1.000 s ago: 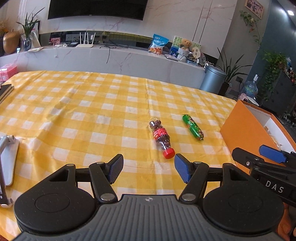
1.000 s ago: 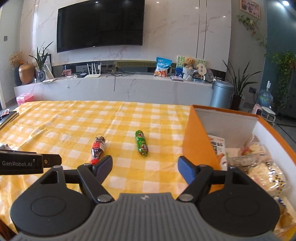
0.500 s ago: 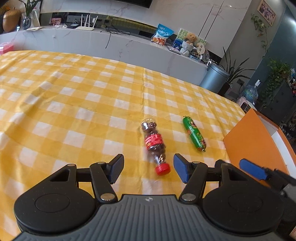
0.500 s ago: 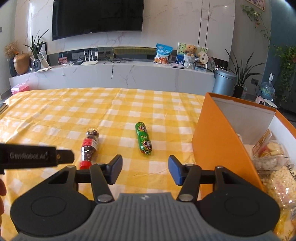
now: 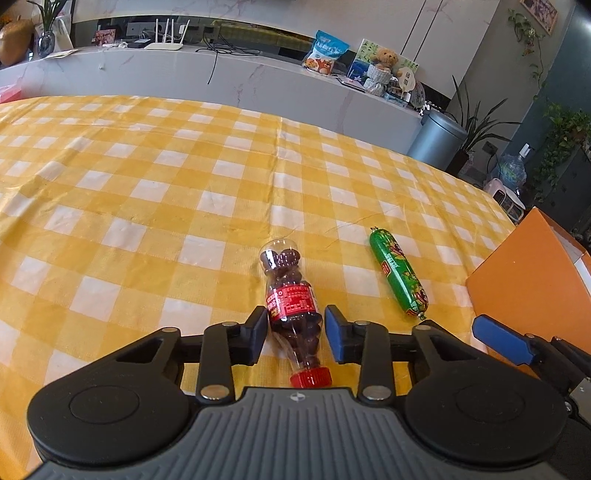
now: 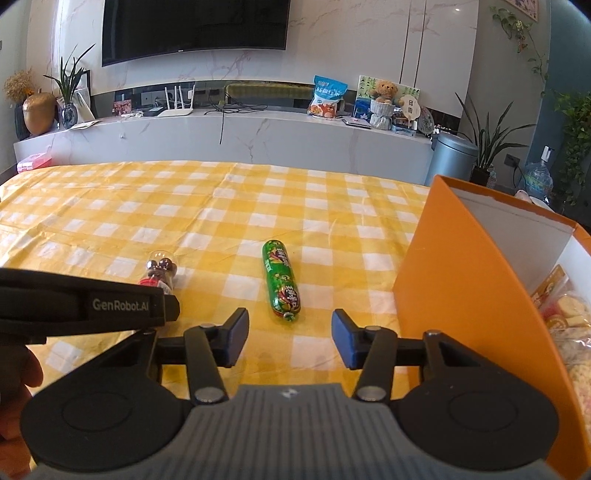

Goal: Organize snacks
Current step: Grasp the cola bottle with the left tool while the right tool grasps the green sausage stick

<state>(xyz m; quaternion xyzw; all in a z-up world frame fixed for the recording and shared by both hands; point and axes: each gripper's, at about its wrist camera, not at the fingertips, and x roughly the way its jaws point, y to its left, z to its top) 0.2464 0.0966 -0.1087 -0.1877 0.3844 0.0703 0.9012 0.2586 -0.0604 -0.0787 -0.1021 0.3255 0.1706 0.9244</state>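
Bottle (image 5: 293, 310) of chocolate balls lies on the checked tablecloth (image 5: 147, 177), my left gripper (image 5: 295, 334) clamped around its middle. I'd lift it level. My right gripper (image 6: 288, 338) stands apart, short of the green sausage (image 6: 280, 282).

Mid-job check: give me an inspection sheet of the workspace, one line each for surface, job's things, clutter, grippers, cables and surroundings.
Surface: yellow checked tablecloth, slightly creased.
Job's things: candy bottle lying down, red cap toward the camera; green sausage lying beside it, apart; orange box at the right with packets inside.
Clutter: nothing seen on the cloth.
Grippers: left gripper shut on the bottle, fingers just closed against its sides; right gripper open, jaws just narrowed, nothing between them, short of the sausage.
Cables: black leads hang over the counter.
Surroundings: television, bin, plants.
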